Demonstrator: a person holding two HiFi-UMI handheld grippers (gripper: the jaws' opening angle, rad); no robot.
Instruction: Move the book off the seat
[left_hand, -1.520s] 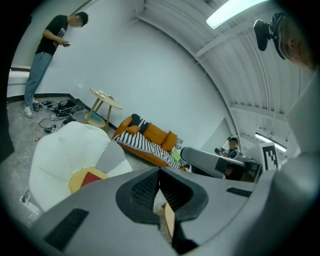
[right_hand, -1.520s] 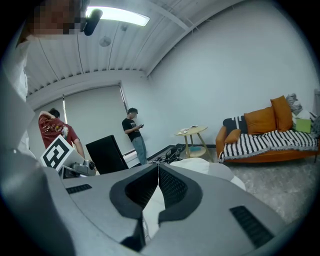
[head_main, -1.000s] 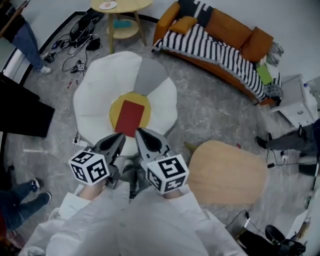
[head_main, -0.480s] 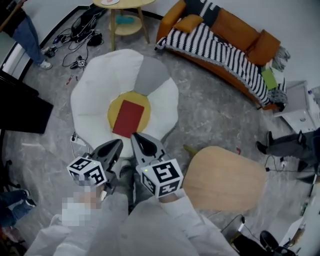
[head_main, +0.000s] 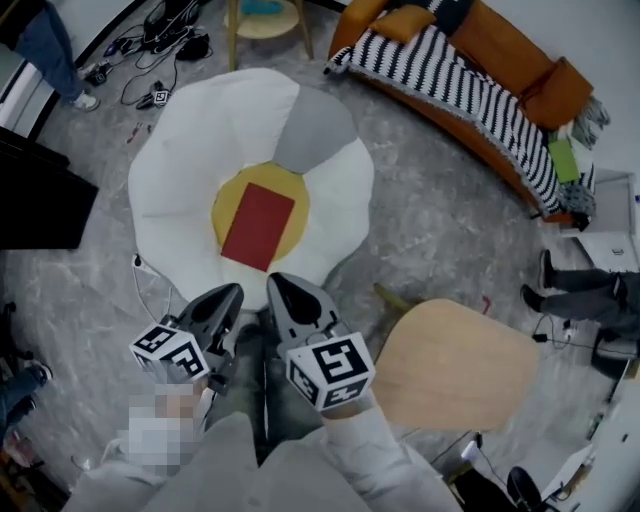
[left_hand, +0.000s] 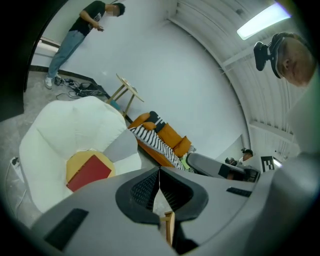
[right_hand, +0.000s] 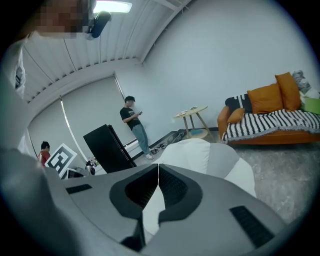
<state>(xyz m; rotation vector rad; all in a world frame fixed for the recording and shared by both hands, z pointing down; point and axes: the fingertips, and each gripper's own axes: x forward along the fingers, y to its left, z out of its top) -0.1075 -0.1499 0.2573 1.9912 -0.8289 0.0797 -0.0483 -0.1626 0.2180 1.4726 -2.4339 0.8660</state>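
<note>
Book: the flat red rectangular book (head_main: 258, 226) lies on the yellow round centre (head_main: 234, 190) of the white petal-shaped floor seat (head_main: 180, 170), untouched.
Left gripper: the grey left gripper (head_main: 231, 292) is clenched on nothing.
Right gripper: the grey right gripper (head_main: 277, 283) is likewise closed and empty.
Why: they are held side by side and aimed at the seat, probably on approach before opening.
Relation: the book lies just ahead of both tips, apart from them.

Count: one red book (head_main: 257, 226) on one white seat (head_main: 180, 170). Near seat: one sofa (head_main: 510, 55), one wooden table (head_main: 450, 365), one side table (right_hand: 192, 111).
</note>
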